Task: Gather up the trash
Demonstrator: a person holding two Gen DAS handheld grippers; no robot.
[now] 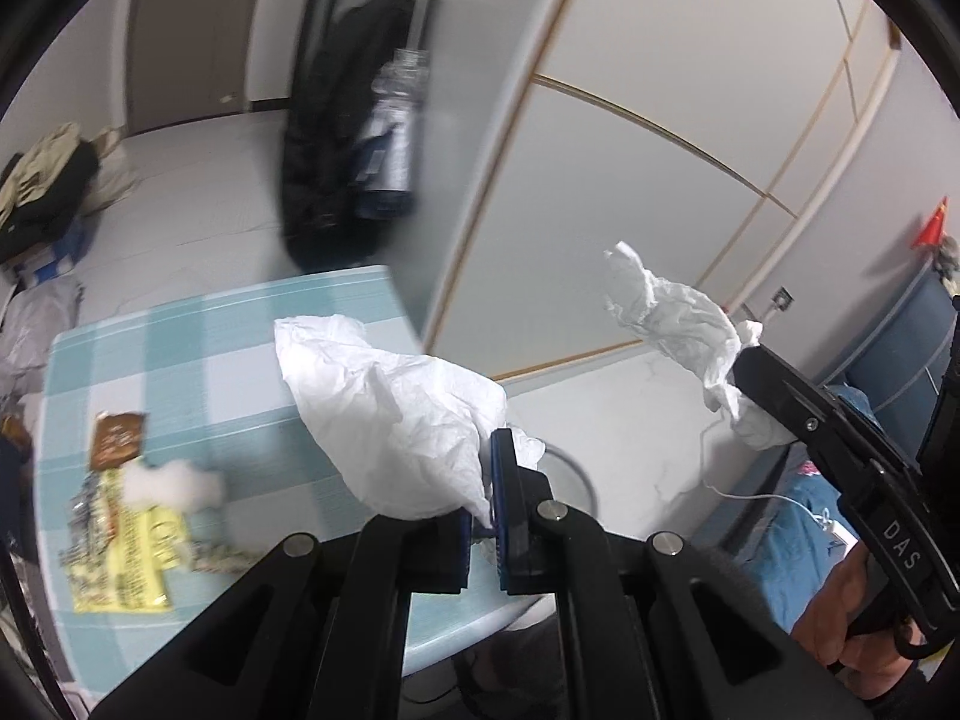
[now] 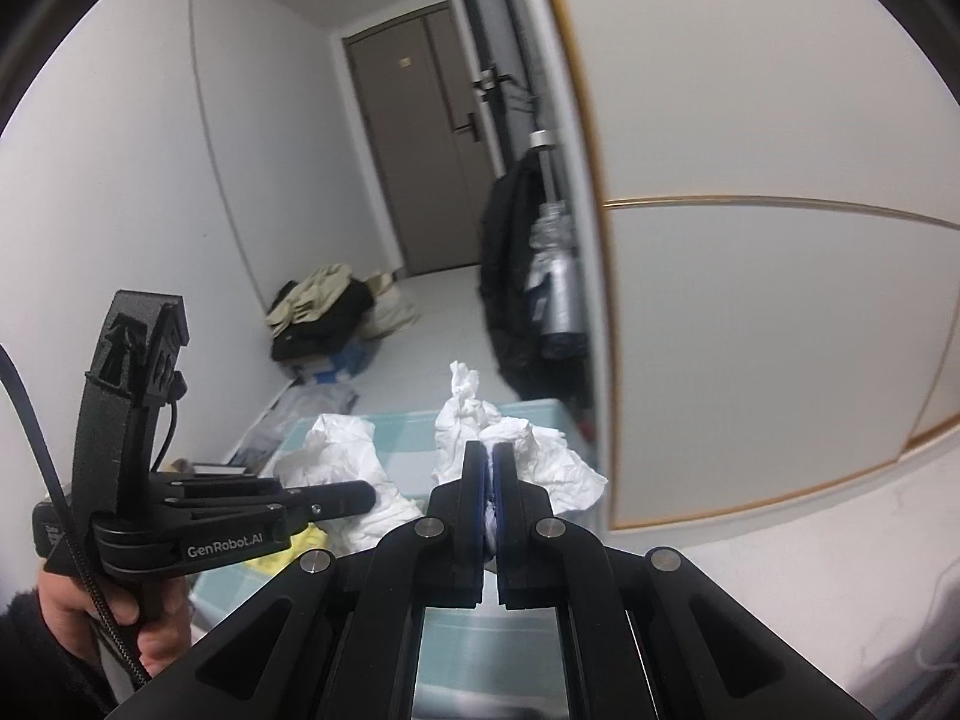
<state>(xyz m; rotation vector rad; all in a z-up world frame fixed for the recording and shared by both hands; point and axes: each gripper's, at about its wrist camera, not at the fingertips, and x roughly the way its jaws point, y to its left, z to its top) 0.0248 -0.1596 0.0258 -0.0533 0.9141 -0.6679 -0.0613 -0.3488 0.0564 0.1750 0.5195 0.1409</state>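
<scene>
**Two tissues lifted, loose ends the weak point**

On the far left, still on the checked table point(image 1: 180, 360), lie a brown packet point(image 1: 117, 439), a yellow wrapper point(image 1: 129, 558) and a white tuft point(image 1: 174, 483); these look like trash not yet collected. Just right of them the left gripper point(image 1: 487, 516) is closed tight on a crumpled white tissue point(image 1: 390, 414), pinching only its near corner, so most of the sheet hangs free above the table edge. Further right the right gripper point(image 2: 489, 492) is likewise clamped shut on a second tissue point(image 2: 510, 450), held up clear of the table.

Thin paper caught by a corner could tear or slip out on a quick swing. A round rim point(image 1: 576, 468) shows on the floor below, possibly a bin. A white cable point(image 1: 756, 495) trails near it and could snag a dangling tissue. A dark coat point(image 2: 510, 276) hangs at the far edge of the table
</scene>
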